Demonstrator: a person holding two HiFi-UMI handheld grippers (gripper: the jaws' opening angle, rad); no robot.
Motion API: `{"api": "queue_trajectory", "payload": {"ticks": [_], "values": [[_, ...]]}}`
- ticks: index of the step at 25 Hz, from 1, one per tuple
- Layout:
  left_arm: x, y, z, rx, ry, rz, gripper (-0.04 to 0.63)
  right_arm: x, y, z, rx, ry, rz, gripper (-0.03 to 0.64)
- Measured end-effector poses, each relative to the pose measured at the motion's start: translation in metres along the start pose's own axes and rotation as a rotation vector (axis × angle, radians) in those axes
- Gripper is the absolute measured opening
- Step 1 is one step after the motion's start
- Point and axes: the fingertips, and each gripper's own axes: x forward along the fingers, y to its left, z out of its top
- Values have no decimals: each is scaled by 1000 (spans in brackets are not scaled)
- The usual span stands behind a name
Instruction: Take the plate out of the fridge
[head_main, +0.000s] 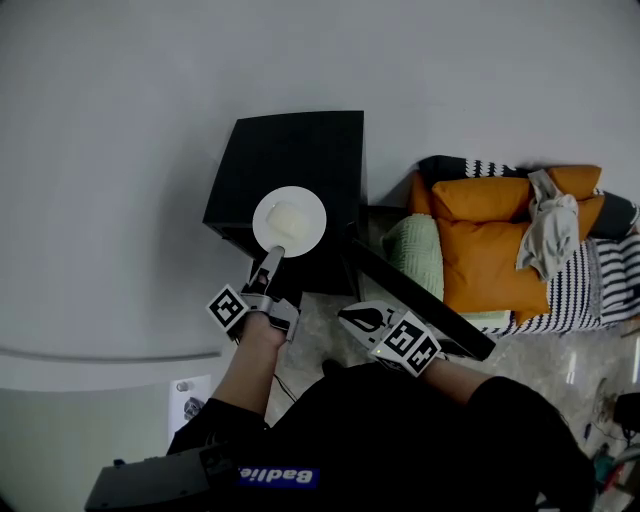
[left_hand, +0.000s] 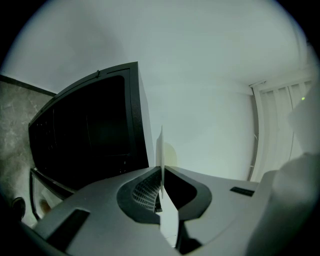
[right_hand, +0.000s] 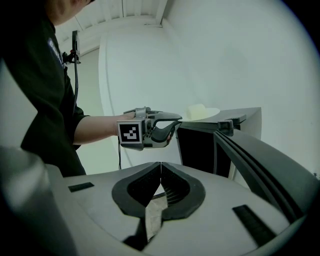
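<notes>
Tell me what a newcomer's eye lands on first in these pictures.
The white plate, carrying a pale lump of food, stands out against the top of the black mini fridge, pinched at its near rim by the left tongs. The fridge door stands open beside the right tongs, which are shut and empty. Orange cushions are piled against the wall at the right.

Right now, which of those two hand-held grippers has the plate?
The left gripper: its jaws pinch the rim of the white plate over the black fridge. The right gripper is shut on nothing.
</notes>
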Motion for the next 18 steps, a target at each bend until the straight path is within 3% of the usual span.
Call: {"api": "queue_trajectory", "payload": {"ticks": [18], "values": [[31,5,10,-32,-41,8,25,-6,0,-4,8,9,-10,11]]}}
